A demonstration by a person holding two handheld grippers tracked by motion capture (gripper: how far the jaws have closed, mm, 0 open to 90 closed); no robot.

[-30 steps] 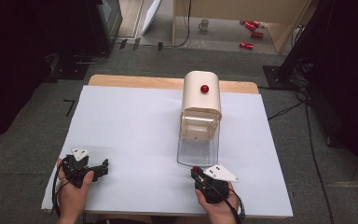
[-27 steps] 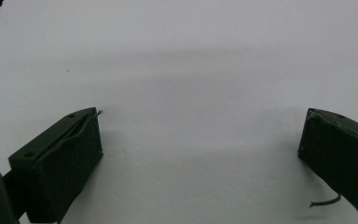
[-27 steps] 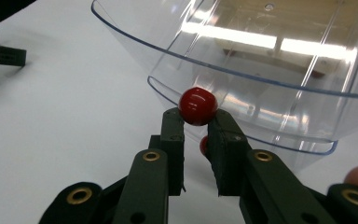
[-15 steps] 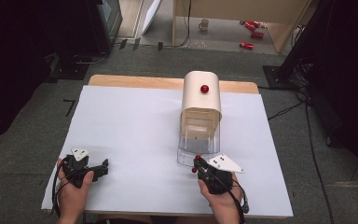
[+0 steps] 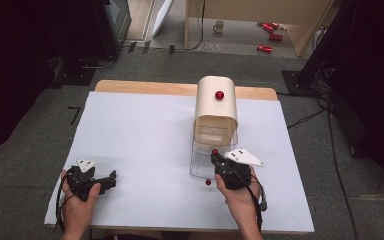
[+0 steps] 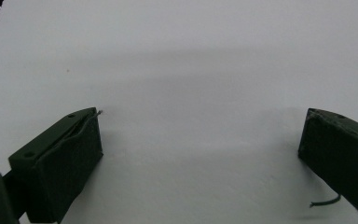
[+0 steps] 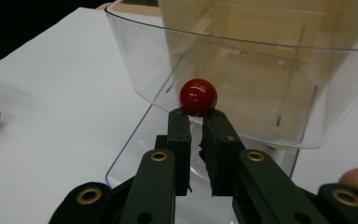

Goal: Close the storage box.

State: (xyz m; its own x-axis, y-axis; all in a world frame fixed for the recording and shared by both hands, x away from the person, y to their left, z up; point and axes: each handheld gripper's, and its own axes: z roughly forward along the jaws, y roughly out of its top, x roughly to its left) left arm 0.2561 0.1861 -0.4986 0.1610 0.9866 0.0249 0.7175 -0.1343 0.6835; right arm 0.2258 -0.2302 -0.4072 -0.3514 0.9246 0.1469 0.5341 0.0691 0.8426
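Right gripper view is showing the right tool (image 7: 195, 119) pinching a small red ball (image 7: 198, 96) at its very tips, the two black jaws drawn nearly together with the ball perched between their ends. Just beyond the ball the clear plastic bin (image 7: 135, 56) is standing with its near wall facing the tool, and the beige dispenser (image 7: 261, 28) is rising behind it.

From the high view, the right tool (image 5: 215, 159) is hovering at the bin's (image 5: 197, 162) near edge, the ball (image 5: 214, 151) showing at its tip. A second red ball (image 5: 208, 182) is lying on the white table (image 5: 140, 135) just beside the bin's corner, and a red knob (image 5: 219, 95) is sitting on top of the dispenser (image 5: 215, 102).

The left tool (image 5: 111, 177) is resting on the table well apart from all this, its jaws standing wide with nothing between them.

Judging by this, the pick-up looks done and the drop into the bin is still ahead; the loose ball on the table is probably waiting its turn.
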